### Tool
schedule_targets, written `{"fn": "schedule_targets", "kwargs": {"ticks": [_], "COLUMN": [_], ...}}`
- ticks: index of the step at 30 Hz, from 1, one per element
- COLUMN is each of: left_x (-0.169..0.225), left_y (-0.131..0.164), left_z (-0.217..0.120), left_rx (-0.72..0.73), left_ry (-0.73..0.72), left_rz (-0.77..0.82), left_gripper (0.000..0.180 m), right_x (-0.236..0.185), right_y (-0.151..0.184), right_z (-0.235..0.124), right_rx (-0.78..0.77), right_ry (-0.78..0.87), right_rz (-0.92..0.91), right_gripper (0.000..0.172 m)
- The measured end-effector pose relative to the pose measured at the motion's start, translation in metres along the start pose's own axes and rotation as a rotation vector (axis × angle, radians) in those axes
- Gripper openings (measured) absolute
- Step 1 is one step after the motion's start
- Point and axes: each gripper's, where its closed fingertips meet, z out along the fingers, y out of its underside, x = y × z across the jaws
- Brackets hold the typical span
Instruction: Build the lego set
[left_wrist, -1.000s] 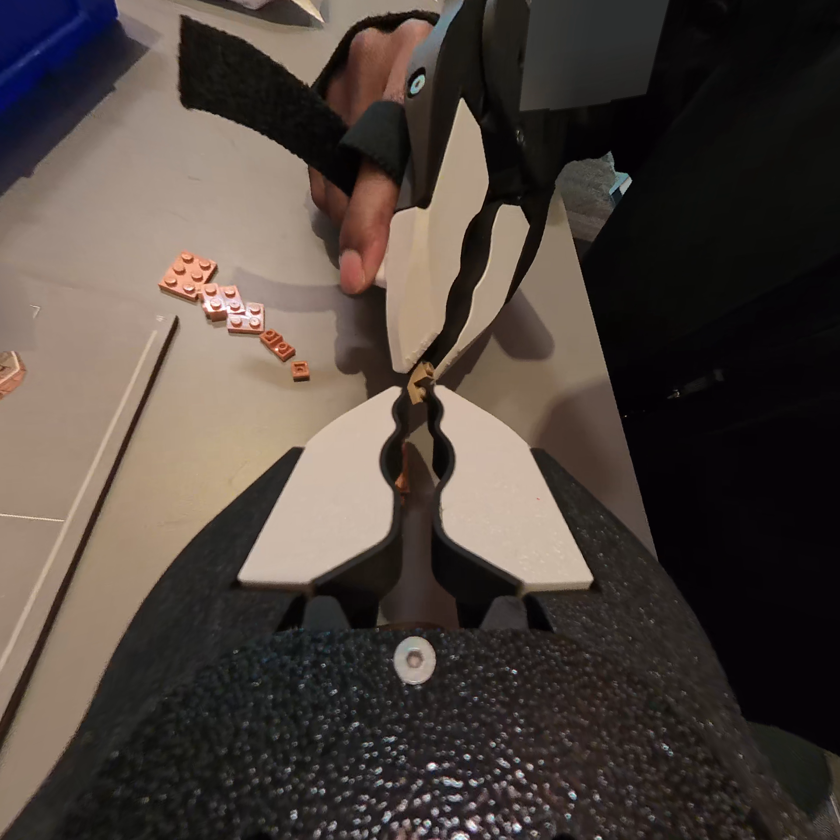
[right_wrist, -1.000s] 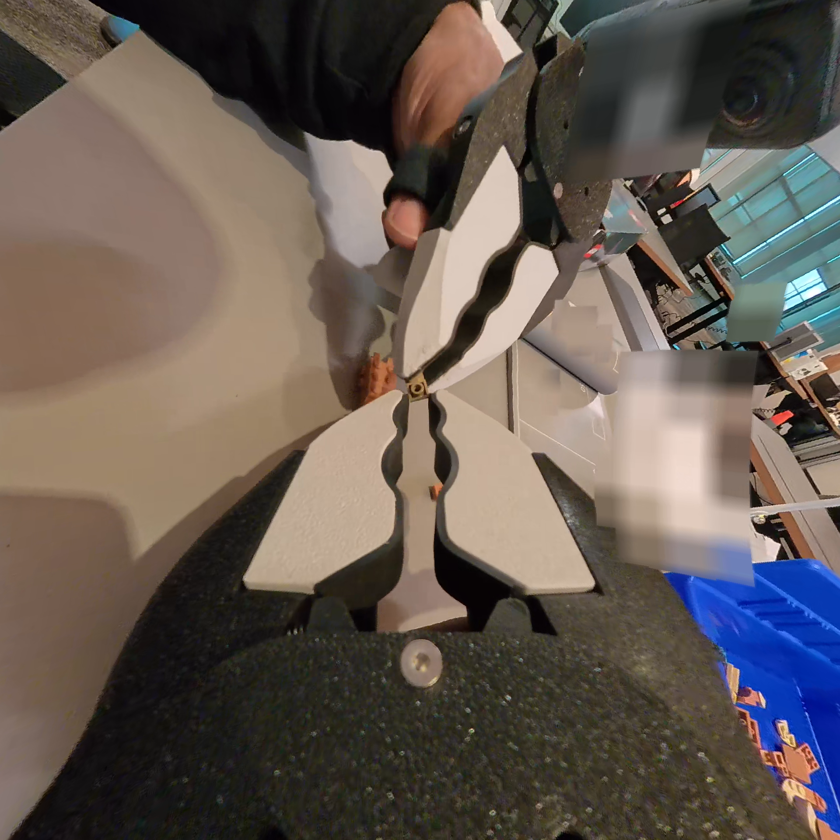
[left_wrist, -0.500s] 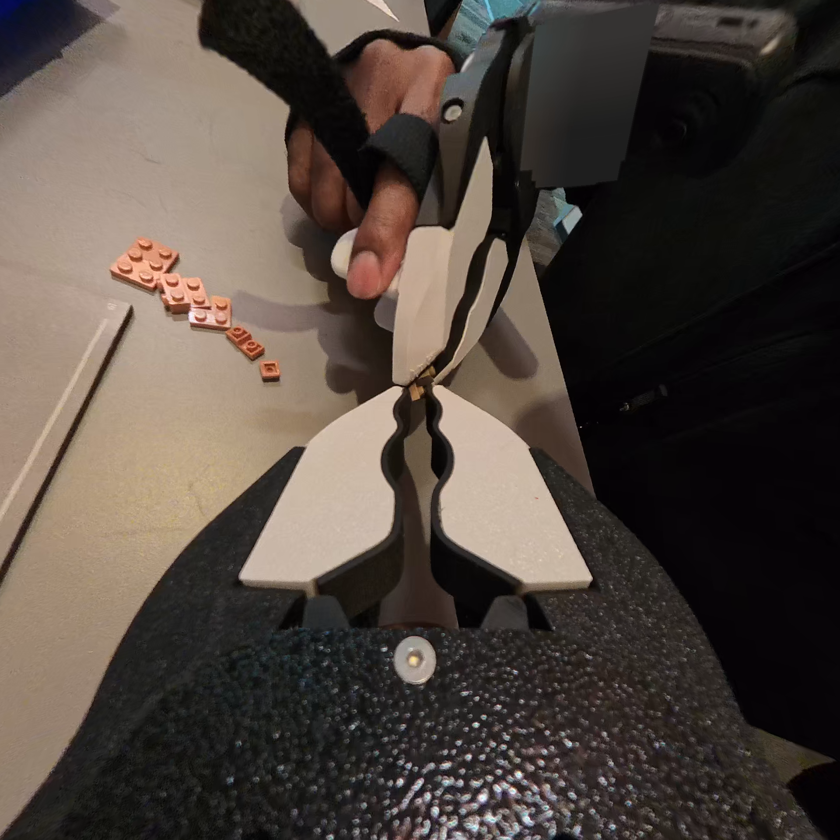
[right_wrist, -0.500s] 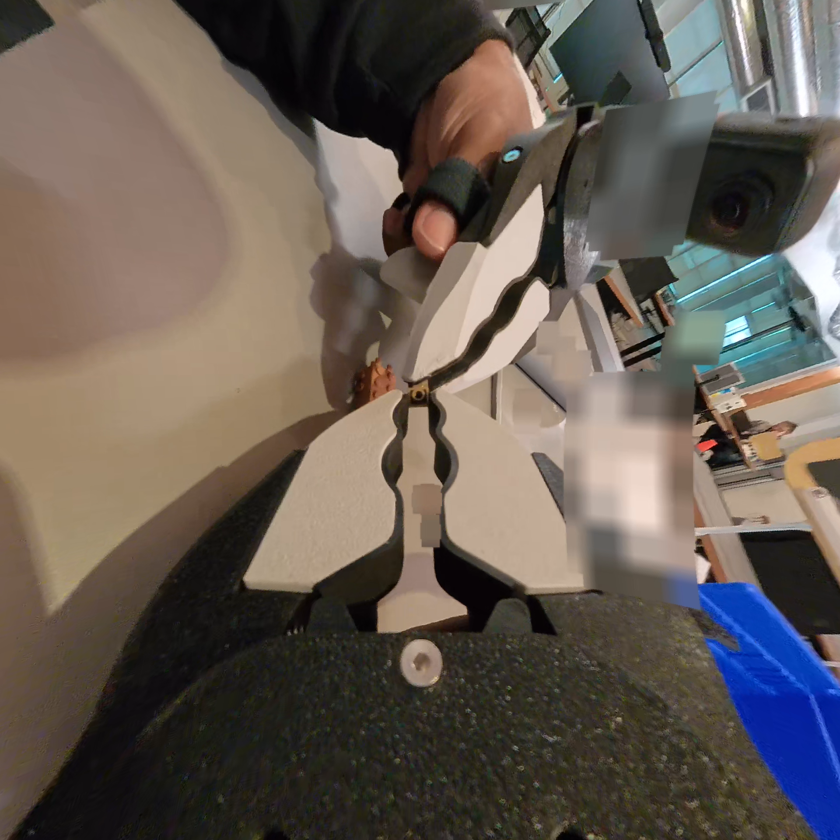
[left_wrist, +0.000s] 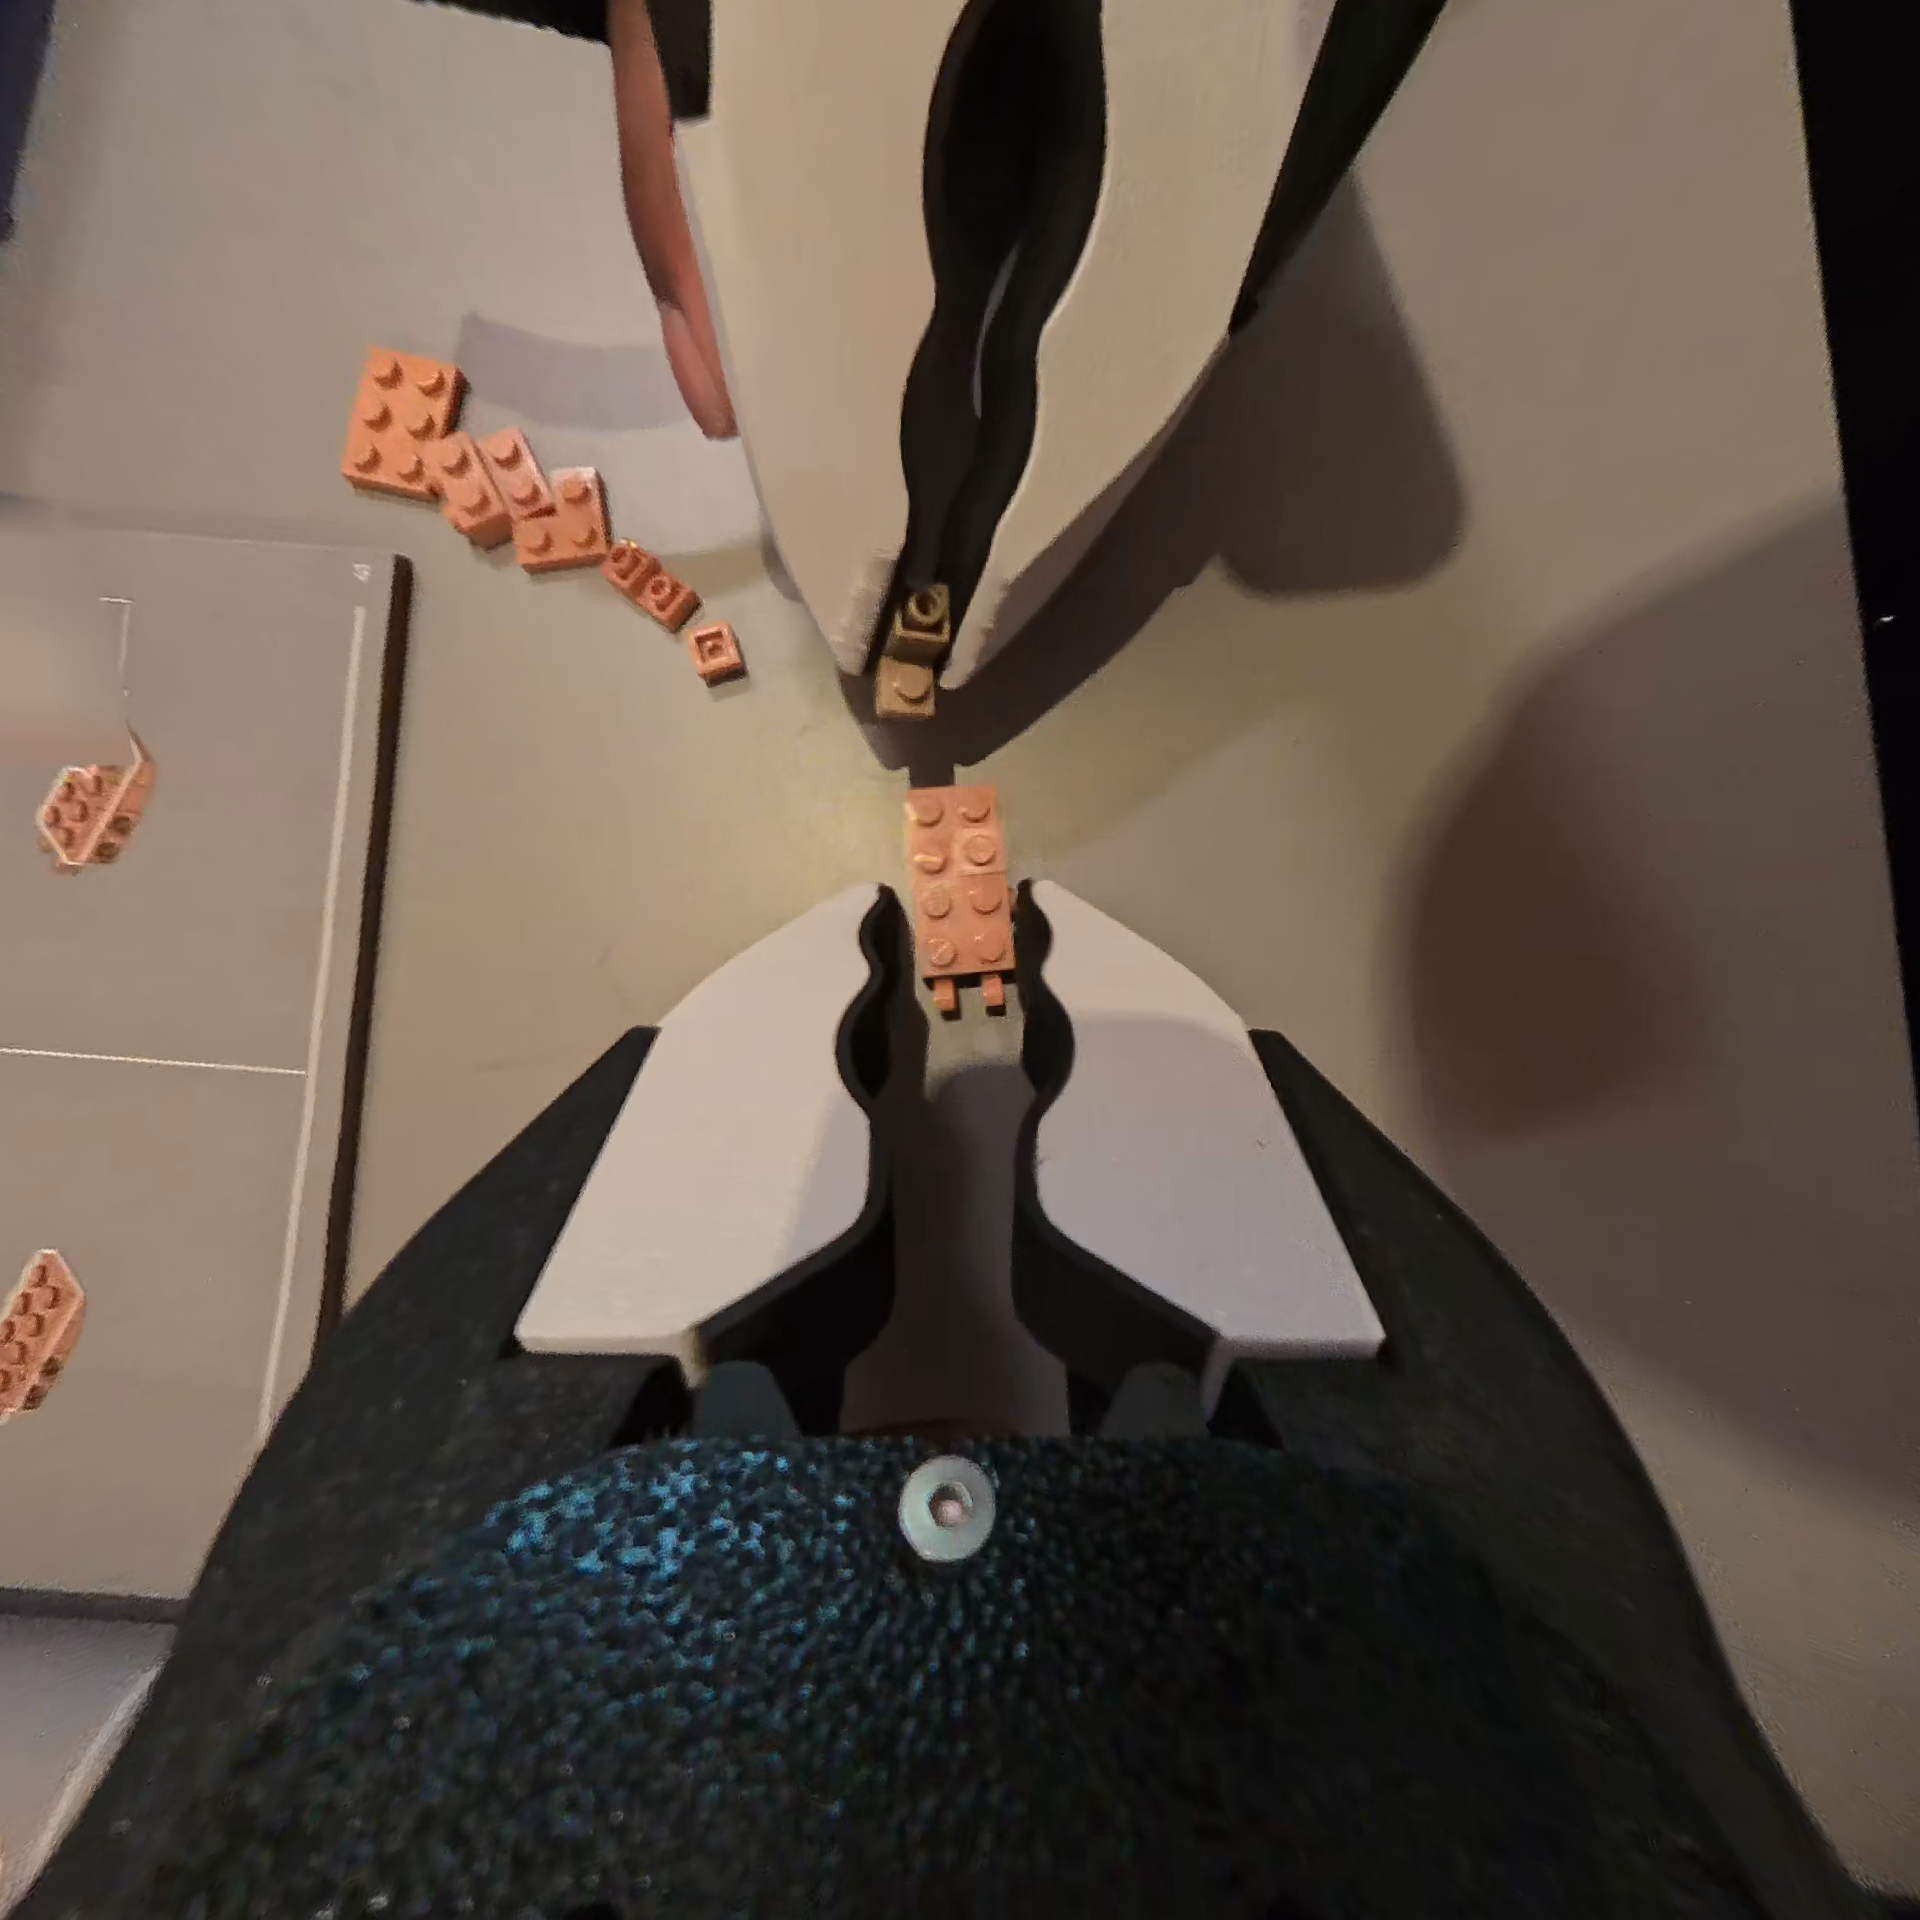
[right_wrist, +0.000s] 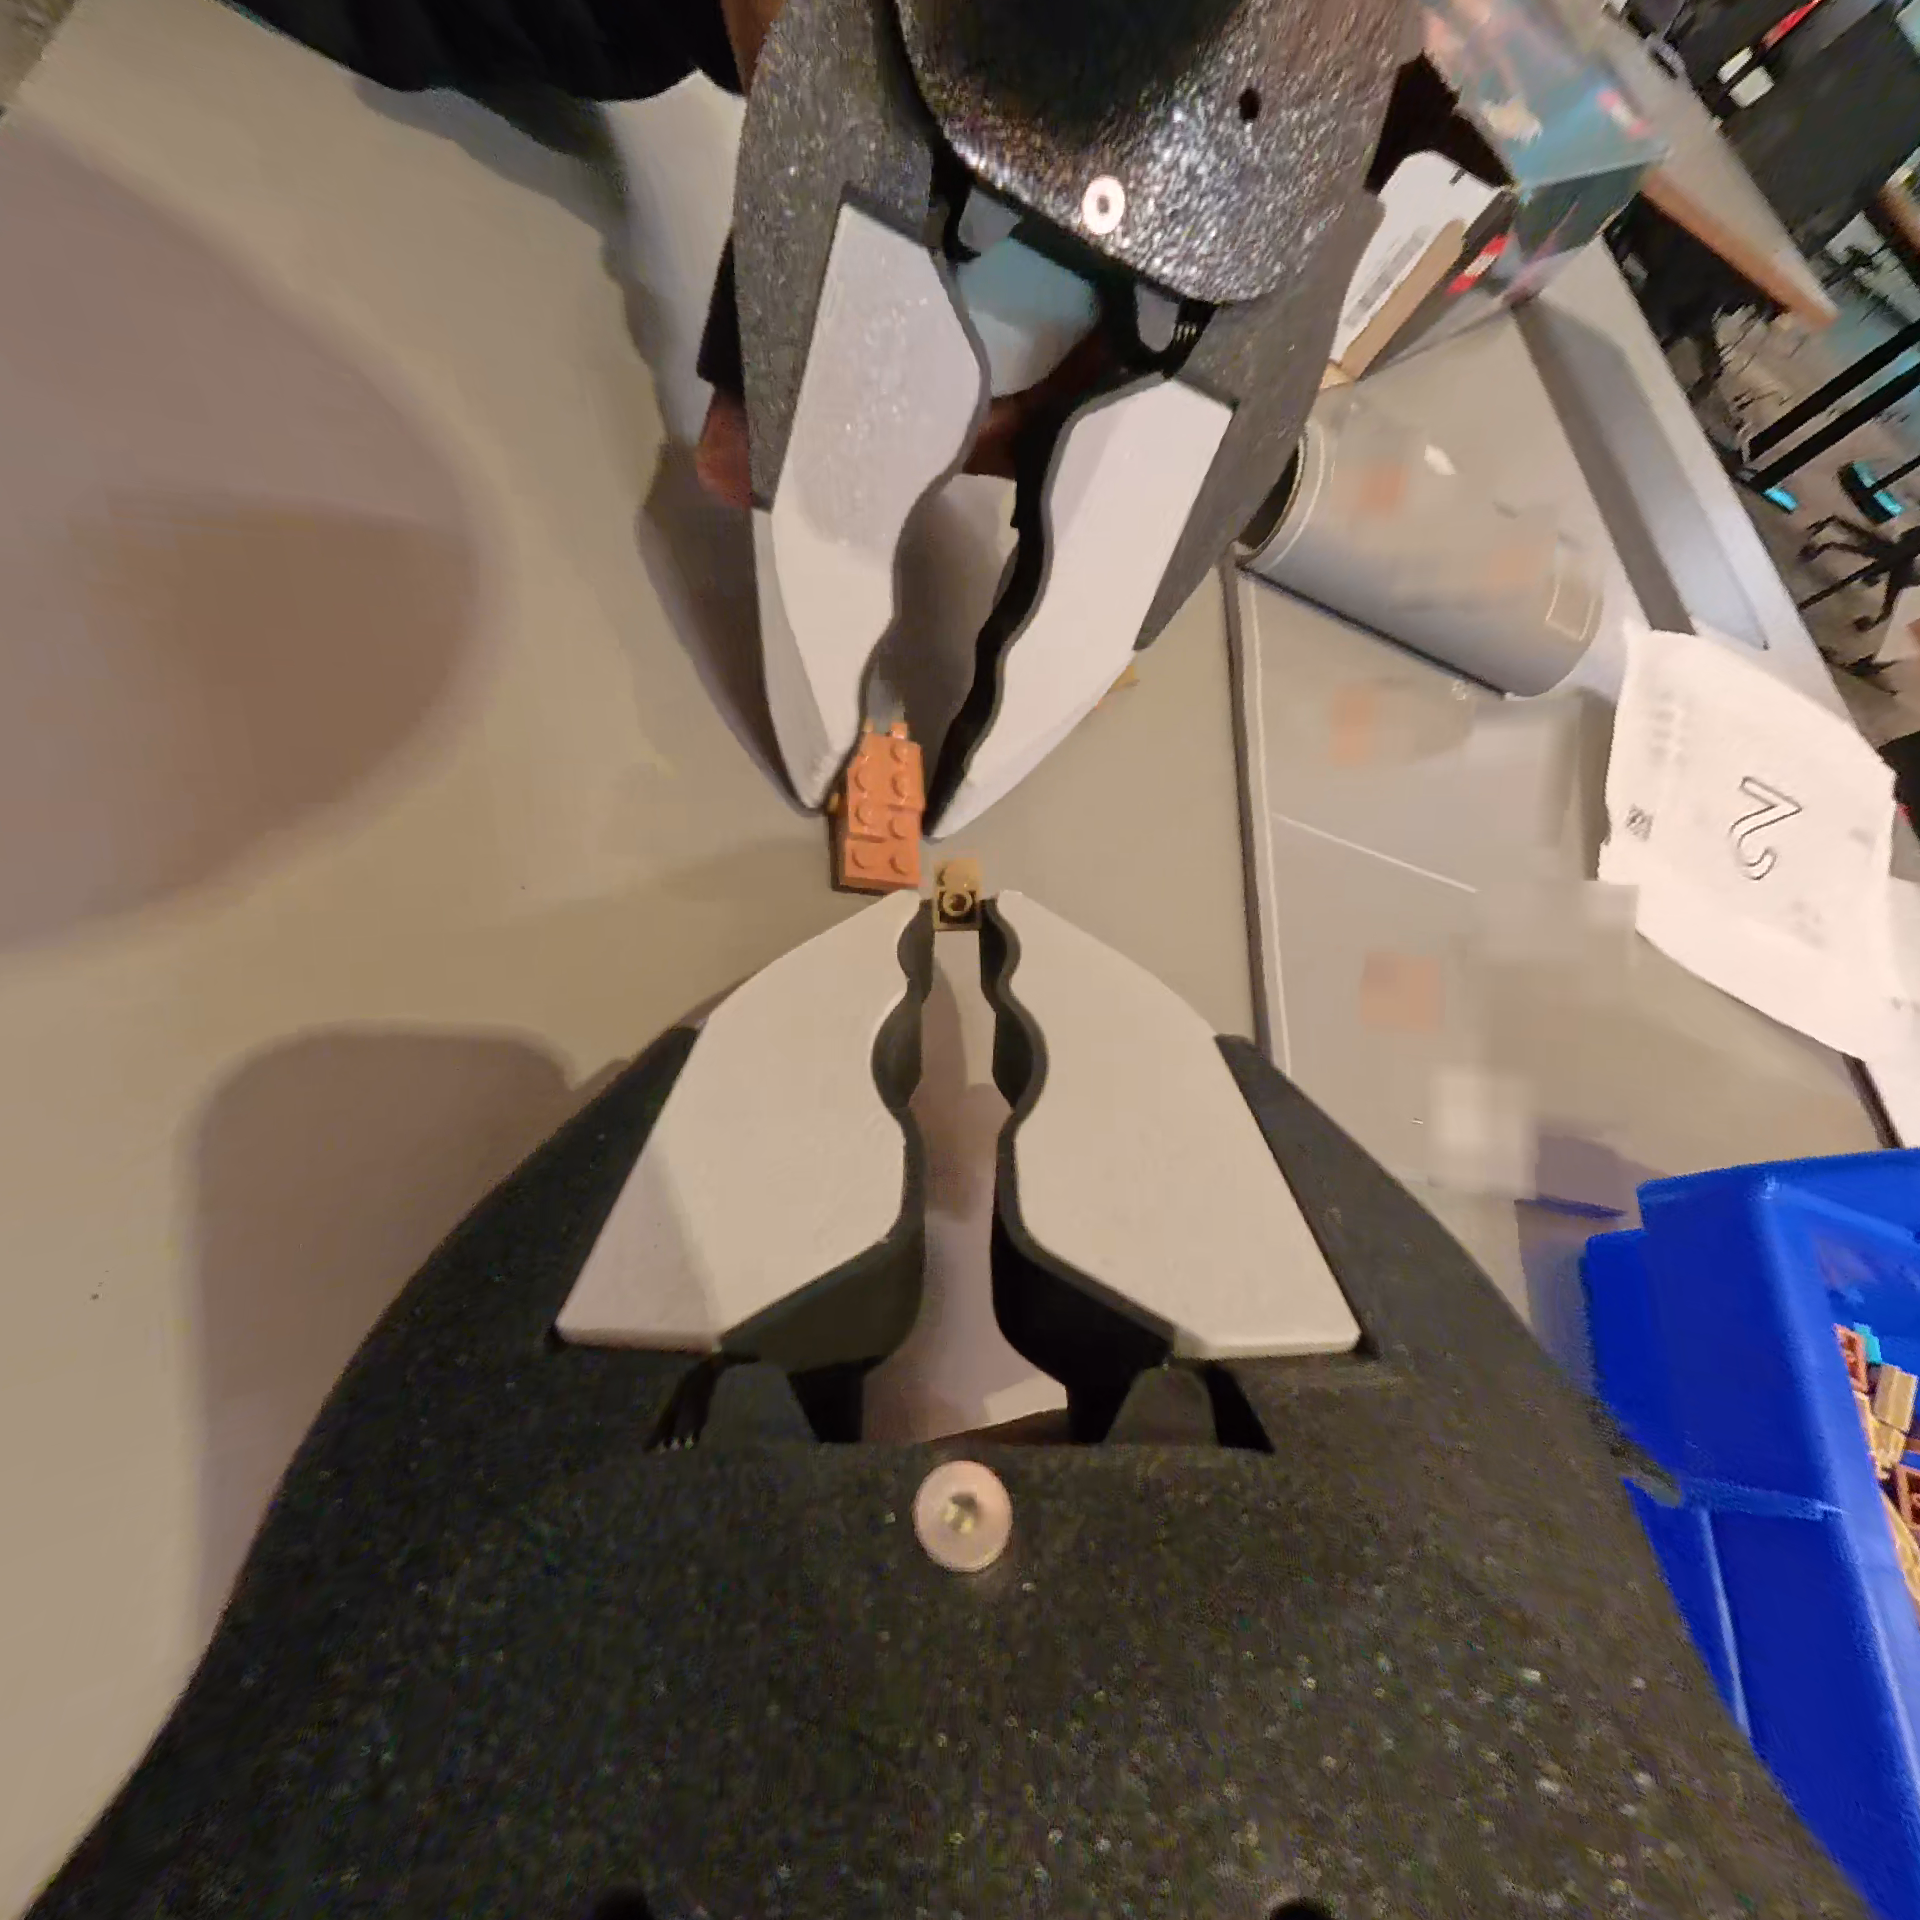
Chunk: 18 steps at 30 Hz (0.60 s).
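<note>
Orange brick stack (left_wrist: 961, 894) lies flat on the grey table (left_wrist: 582, 883), between the left gripper's (left_wrist: 954, 896) spread tips; a gap shows on its left side, so it is not pinched; the right gripper (right_wrist: 958, 906) pinches a small tan piece (right_wrist: 956, 902) just beyond the stack's far end; more orange bricks (left_wrist: 488, 488) lie far left; a blue bin (right_wrist: 1766, 1455) sits near right.

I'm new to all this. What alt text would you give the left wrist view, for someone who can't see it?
Seen from above a grey table, the left gripper has its two fingers either side of an orange stack of toy bricks, with a gap at the left finger. Just beyond, the right gripper pinches a small tan brick; loose orange bricks lie to the left.
</note>
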Motion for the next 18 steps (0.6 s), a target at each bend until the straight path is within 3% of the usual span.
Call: {"fn": "schedule_targets", "kwargs": {"ticks": [18], "left_x": [-0.005], "left_y": [-0.022], "left_z": [0.0], "left_rx": [0.131], "left_ry": [-0.054], "left_rz": [0.11], "left_gripper": [0.017], "right_x": [-0.001], "right_y": [0.003], "right_z": [-0.004], "right_rx": [-0.002], "right_ry": [-0.078], "right_rz": [0.132], "right_gripper": [0.008]}}
